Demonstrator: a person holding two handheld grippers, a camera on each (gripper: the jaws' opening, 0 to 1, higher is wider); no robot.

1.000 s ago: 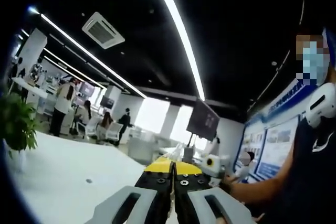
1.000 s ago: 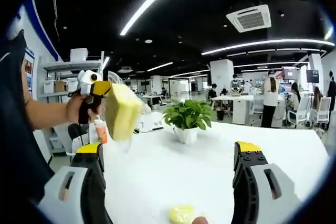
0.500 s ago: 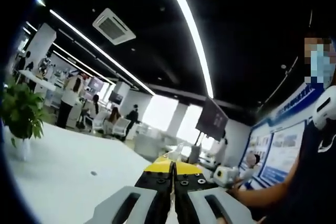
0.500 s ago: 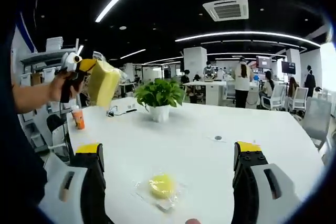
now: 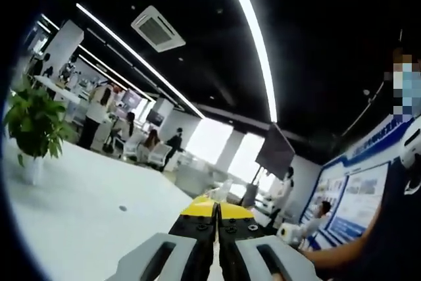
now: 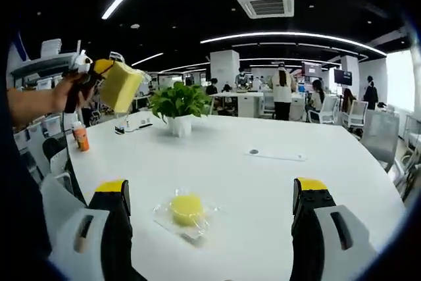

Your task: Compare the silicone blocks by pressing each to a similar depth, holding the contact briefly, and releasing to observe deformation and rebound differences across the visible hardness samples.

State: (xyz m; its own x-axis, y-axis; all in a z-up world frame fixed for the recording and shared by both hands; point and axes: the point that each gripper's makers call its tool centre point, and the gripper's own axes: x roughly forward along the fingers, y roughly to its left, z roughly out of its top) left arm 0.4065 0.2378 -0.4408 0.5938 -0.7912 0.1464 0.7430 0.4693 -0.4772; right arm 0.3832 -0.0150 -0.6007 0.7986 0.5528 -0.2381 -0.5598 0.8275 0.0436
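Left tongs (image 6: 99, 70) pinch a yellow block (image 6: 120, 87) aloft — it looks soft, light; right tongs (image 6: 210, 192) spread over the wrapped yellow sample (image 6: 187, 209) on the worktop (image 6: 276, 189) — press its centre.

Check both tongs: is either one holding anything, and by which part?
The left tongs are shut on the yellow block, gripping it at one edge, raised above the white table. The right tongs are open and hold nothing.

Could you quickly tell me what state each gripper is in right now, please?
Left gripper: shut on the yellow block, held up in the air.
Right gripper: open, above the bagged yellow sample on the table.
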